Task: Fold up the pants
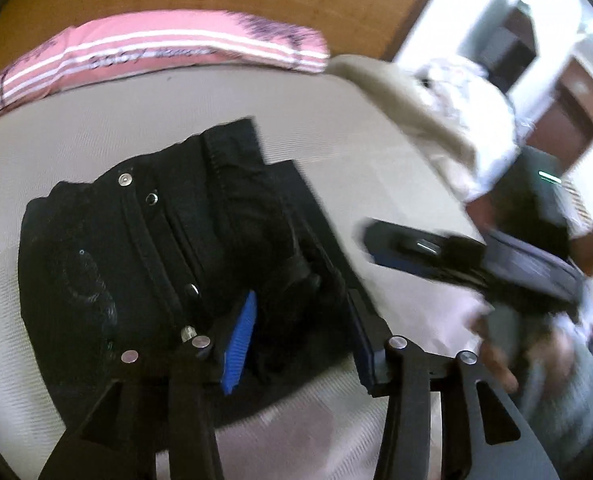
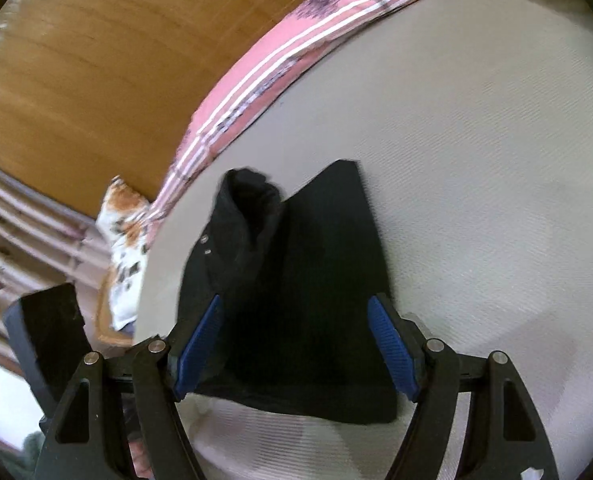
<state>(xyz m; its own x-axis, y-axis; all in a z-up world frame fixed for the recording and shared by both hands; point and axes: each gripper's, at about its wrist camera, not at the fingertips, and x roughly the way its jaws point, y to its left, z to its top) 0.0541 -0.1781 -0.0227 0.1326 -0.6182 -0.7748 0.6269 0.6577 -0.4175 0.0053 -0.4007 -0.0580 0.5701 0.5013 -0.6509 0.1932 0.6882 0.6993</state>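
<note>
Black pants [image 1: 144, 264] lie folded into a compact bundle on a beige bed sheet [image 1: 336, 152], with metal snaps showing near the waistband. My left gripper [image 1: 302, 312] is open just above the bundle's near right part, holding nothing. In the right wrist view the same pants [image 2: 296, 288] lie flat on the sheet [image 2: 476, 160], one end bunched up at the far side. My right gripper [image 2: 296, 332] is open, its blue pads [image 2: 198, 344] straddling the bundle's near edge, empty. The right gripper also shows in the left wrist view [image 1: 436, 252], blurred, off to the right of the pants.
A pink striped cloth [image 1: 156, 52] runs along the bed's far edge, also in the right wrist view [image 2: 264, 76]. Behind it is a wooden headboard [image 2: 96, 60]. A beige and white pillow [image 1: 448, 120] lies at the right. A patterned white-orange cloth [image 2: 126, 248] hangs off the bed's left side.
</note>
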